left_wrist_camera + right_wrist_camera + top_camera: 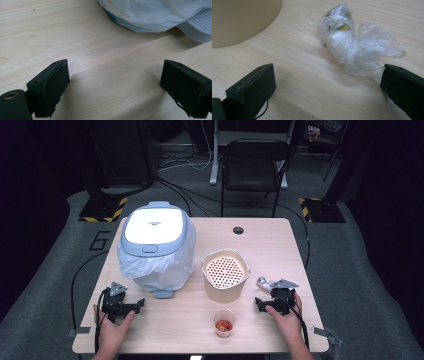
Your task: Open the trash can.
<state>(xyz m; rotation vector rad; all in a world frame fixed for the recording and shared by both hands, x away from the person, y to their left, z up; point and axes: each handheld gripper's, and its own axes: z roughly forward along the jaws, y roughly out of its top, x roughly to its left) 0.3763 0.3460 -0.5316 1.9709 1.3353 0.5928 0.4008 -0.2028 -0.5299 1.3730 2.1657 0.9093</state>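
My left gripper (135, 306) rests near the table's front left, held by a hand, and stands open (115, 87) over bare wood with nothing between its pads. Just beyond it is a bin (156, 232) with a white lid, lined with a clear plastic bag (155, 15). My right gripper (261, 304) sits at the front right, also open (329, 92). A crumpled piece of clear plastic wrap (354, 42) lies on the table just ahead of its jaws, close to the right-hand one and not touching either. The same wrap (263, 282) lies beside a beige perforated container (225, 272).
A small clear cup (224, 322) with something red inside stands near the front edge, between the two hands. The bin's grey pedal (200, 27) juts out at its base. The beige container's wall (239, 20) is close on the right gripper's left. A black chair (255, 167) stands beyond the table.
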